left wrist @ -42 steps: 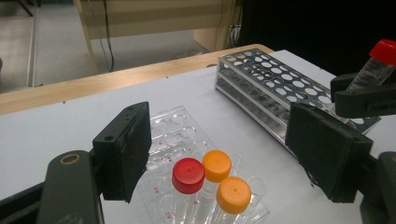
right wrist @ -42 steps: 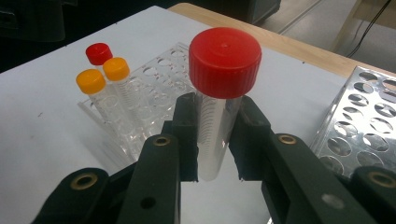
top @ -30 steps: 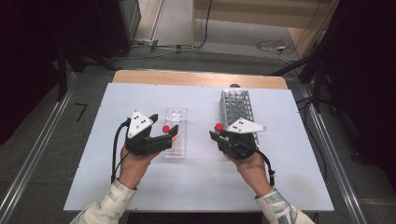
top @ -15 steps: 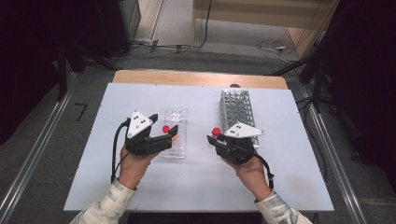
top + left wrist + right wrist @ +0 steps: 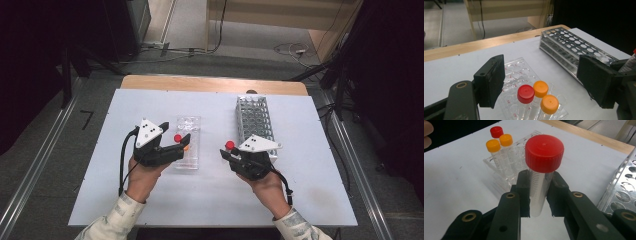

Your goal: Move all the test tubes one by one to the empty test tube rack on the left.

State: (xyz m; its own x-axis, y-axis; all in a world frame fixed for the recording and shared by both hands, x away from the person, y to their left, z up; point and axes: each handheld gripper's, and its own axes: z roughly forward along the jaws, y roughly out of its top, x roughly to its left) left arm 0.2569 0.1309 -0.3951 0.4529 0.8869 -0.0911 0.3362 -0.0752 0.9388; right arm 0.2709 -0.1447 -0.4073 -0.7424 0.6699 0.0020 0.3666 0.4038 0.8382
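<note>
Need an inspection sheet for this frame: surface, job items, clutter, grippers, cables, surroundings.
Surface: white table top, wooden strip along the far edge.
Job's things: clear plastic rack holding one red-capped and two orange-capped tubes; metal rack, its visible holes empty; red-capped tube in the right gripper.
Clutter: nothing seen.
Grippers: left gripper open, jaws either side of the clear rack's tubes, not touching them; right gripper shut on the red-capped tube, tube upright.
Cables: black cable trailing from the left gripper; loose cables on the floor behind.
Surroundings: grey floor, dark curtains, metal rails.
</note>
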